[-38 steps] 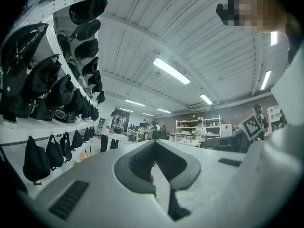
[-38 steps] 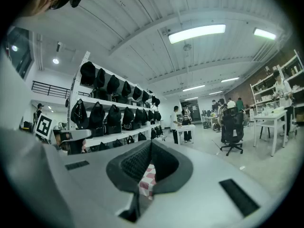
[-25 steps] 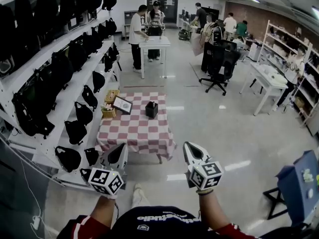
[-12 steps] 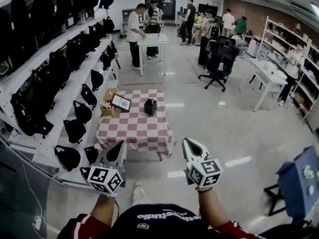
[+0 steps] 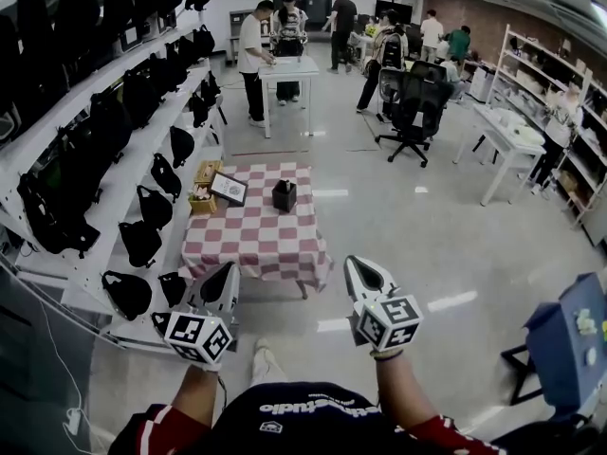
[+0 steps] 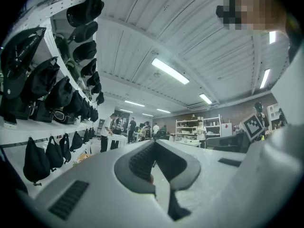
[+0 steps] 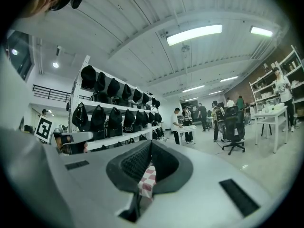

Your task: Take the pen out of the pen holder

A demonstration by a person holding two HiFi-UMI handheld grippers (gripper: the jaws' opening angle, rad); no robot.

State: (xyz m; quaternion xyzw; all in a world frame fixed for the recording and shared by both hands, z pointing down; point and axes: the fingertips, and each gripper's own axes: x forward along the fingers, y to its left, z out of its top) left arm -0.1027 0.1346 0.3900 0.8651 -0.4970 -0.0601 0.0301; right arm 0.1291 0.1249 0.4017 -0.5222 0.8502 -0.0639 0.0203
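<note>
— How will the pen handle?

— Going by the task, I judge it light, stiff and smooth, so it may slip. I would pinch the upper shaft, above the rim, and lift straight up. The pen itself is too small to make out from here.

— Where is it?

— In the black pen holder [image 5: 284, 195], which stands on the checked table [image 5: 248, 254], in its far half and right of the middle. A picture frame [image 5: 229, 189] is near it, and yellow boxes [image 5: 203, 192] sit at the far left corner.

— And the grippers?

— The left gripper [image 5: 226, 278] and the right gripper [image 5: 358, 271] each have their jaws pressed together on nothing, and both point level. They hang on the near side of the table's near edge, the right one off the near right corner. Both are well apart from the holder.
</note>
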